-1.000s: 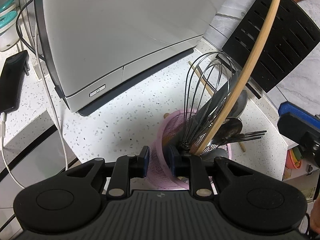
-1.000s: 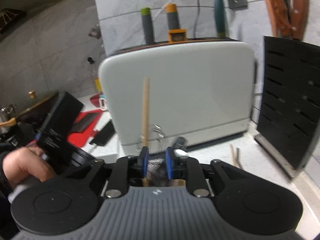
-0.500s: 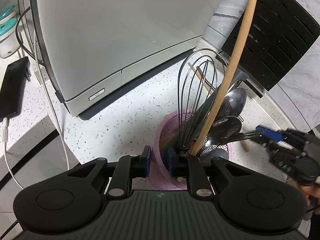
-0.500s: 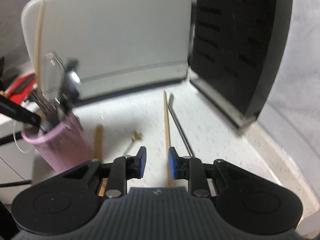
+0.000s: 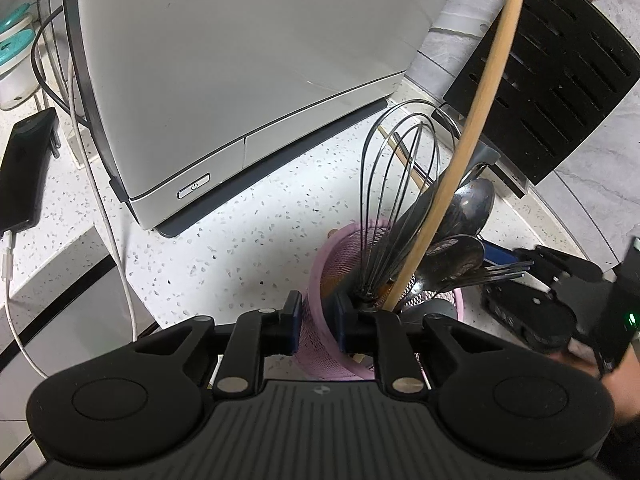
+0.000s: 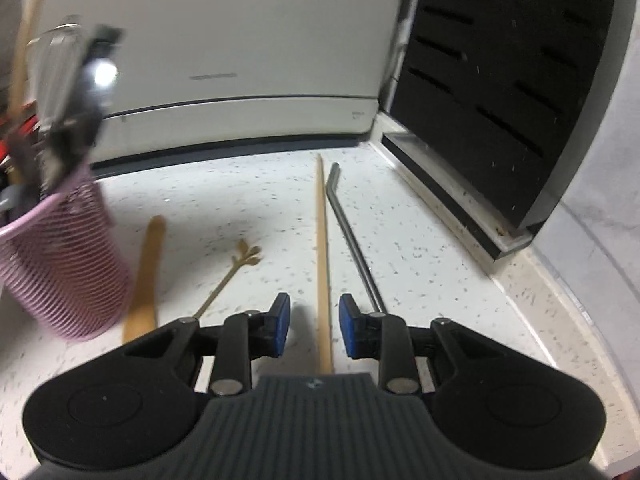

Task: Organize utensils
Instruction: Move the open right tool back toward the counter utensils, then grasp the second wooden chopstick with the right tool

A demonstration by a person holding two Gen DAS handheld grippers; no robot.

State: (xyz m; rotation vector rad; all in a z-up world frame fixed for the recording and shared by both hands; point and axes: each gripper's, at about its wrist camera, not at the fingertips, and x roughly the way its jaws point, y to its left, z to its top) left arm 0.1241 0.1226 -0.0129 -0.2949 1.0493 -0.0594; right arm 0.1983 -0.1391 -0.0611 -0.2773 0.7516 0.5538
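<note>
My left gripper is shut on the near wall of the pink mesh holder, one finger inside and one outside. The holder holds a wire whisk, a long wooden stick, spoons and a fork. In the right wrist view the holder stands at the left. My right gripper hovers low over the counter, its jaws opening. A wooden chopstick lies between them, untouched by the pads. Beside it lie a bent metal straw, a small golden pick and a wooden handle.
A white appliance stands behind the holder and a black slotted knife block at the back right. A phone on a white cable lies at the left. A person's hand is at the right edge.
My right gripper has let go of the long wooden stick, which now stands in the holder, and has sunk to the counter over the chopstick. My left gripper has kept still.
</note>
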